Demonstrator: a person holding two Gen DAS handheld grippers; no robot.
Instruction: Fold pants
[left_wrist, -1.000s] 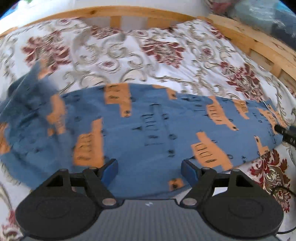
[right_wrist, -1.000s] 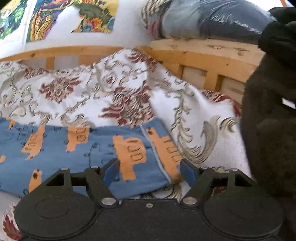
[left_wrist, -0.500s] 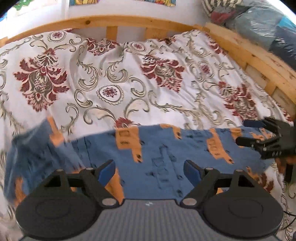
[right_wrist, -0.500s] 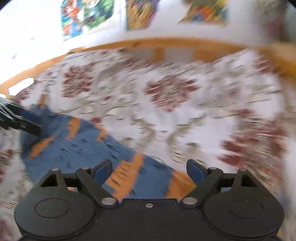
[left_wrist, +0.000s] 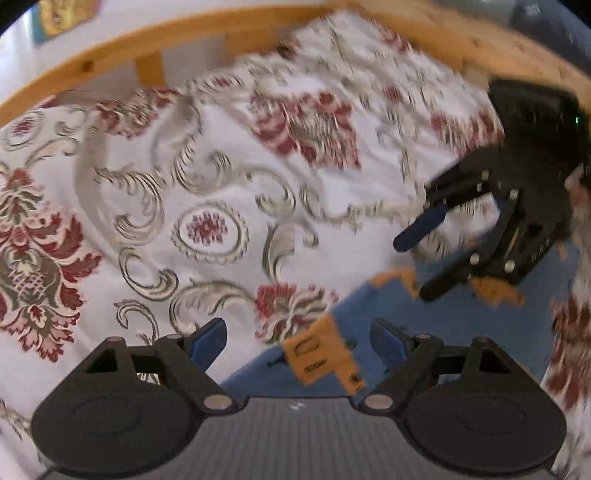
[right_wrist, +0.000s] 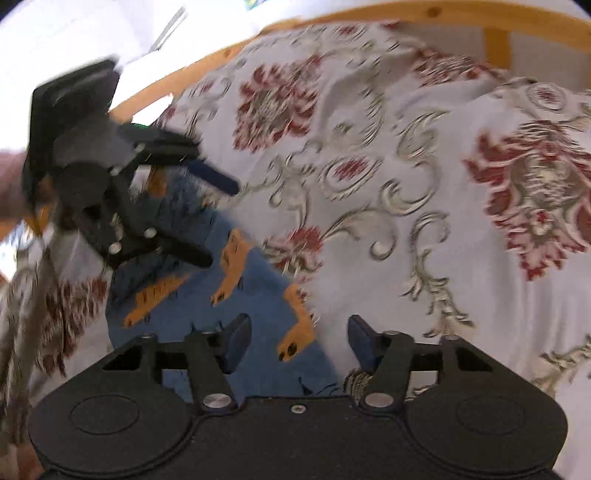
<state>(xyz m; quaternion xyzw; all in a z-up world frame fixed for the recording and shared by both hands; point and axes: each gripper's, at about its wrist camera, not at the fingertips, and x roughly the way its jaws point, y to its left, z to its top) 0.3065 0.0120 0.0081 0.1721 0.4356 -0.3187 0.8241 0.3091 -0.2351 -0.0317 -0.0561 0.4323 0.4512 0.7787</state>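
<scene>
Flowery bedspread (left_wrist: 229, 155) now fills most of both views, and the blue pants (left_wrist: 436, 325) with orange patches have slid down into a low corner.

Half a second ago the pants lay long and flat across the bed inside its wooden bed frame (left_wrist: 155, 48); now both tools have swung round to face each other, so I think a fold was let go and the next grab is being lined up. The left gripper (left_wrist: 295, 339) is wide open with nothing in it, right over an orange patch near the pants' edge. The right gripper (right_wrist: 295, 341) is wide open and empty too, over the pants' edge. Only the left view shows the right tool from outside, low over the cloth. Only the right view shows the pants bunched under the left tool (right_wrist: 110, 192), near the bed's left edge.
</scene>
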